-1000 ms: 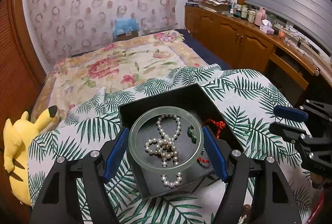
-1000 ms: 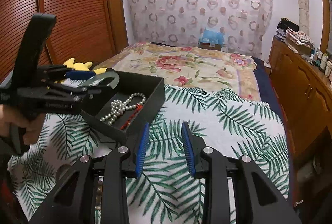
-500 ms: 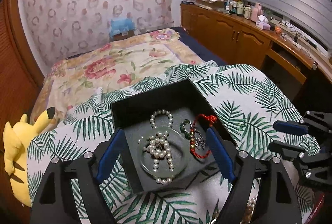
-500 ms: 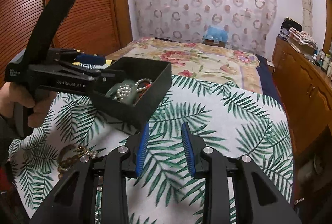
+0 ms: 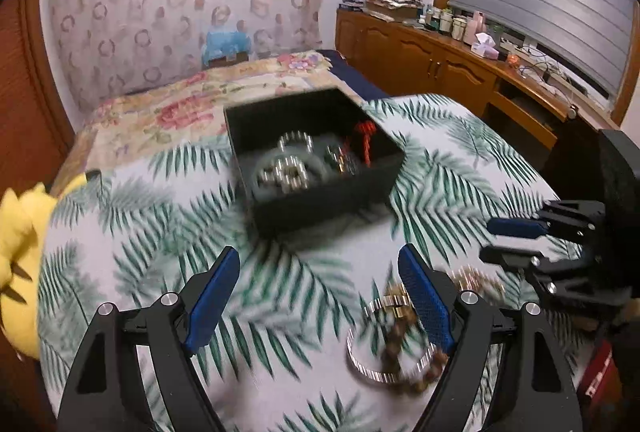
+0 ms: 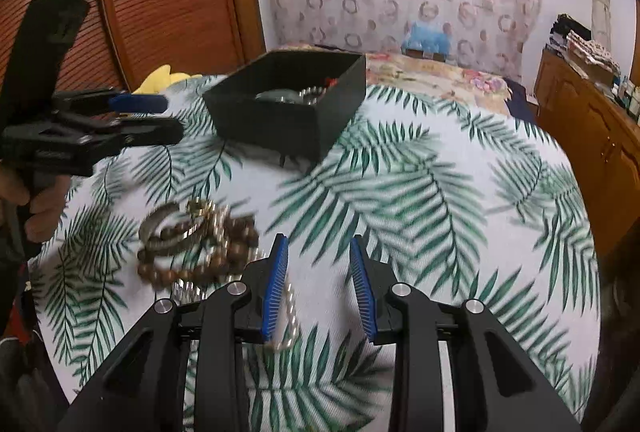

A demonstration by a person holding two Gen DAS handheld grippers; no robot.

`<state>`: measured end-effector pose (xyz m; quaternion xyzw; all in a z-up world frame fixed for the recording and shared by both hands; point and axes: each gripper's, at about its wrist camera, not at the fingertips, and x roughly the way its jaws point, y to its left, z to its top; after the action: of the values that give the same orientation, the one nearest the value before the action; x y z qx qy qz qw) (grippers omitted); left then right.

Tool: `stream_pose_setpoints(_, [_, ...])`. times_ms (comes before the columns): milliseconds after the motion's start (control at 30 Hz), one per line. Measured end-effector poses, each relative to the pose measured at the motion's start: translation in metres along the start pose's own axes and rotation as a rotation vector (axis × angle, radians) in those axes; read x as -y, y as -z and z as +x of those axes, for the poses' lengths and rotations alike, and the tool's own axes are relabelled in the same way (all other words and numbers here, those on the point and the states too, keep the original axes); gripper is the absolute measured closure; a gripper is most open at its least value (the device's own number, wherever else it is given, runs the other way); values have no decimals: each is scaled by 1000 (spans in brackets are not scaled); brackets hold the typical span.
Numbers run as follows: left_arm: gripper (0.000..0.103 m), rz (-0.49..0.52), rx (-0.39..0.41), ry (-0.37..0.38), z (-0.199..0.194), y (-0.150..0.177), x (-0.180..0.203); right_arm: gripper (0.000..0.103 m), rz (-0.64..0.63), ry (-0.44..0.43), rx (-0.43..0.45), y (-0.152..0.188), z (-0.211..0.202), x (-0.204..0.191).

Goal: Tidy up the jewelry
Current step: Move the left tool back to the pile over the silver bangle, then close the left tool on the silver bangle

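A black jewelry box sits on the palm-leaf cloth; it also shows in the right wrist view. Inside lie a pearl strand, a green jade bangle and a red cord. My left gripper is open and empty, well back from the box. A silver bangle and brown wooden beads lie by its right finger. My right gripper is open and empty; the bead pile lies to its left, and a pale chain lies between its fingers.
The palm-leaf cloth covers the work surface at the foot of a floral bed. A yellow plush toy lies at the left edge. Wooden cabinets run along the right wall.
My left gripper let go of the jade bangle into the box, then pulled back toward me. The loose bracelets have come into view near both grippers.
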<state>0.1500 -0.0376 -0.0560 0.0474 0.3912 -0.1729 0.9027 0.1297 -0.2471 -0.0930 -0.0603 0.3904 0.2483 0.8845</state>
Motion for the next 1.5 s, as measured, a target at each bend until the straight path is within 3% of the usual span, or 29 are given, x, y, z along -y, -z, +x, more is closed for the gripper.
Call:
stream_pose_setpoints(333, [25,-32,-33,53,-7,39,20,68,-3,16,6,18,-19,-16])
stream_pose_setpoints(567, [25,-60,-58,70,1,50,27,68,80,3,37,40,-37,-16])
stream_pose_setpoints(933, [25,-90,-71,62,13,51,32,68,79,17,49,55,-38,-22])
stream_pose_setpoints(1133, [32,-81,-79,47,21,50,37,68,63,13,51,55,-39,-25])
stream_pose_setpoints(1267, [46,-86,-73,48,20,50,34,68,57,10,46,55,-38,-26])
stream_pose_setpoints(1500, [47,-97,-71,95,6,57,28,68,52,9,37,54,-36,-26])
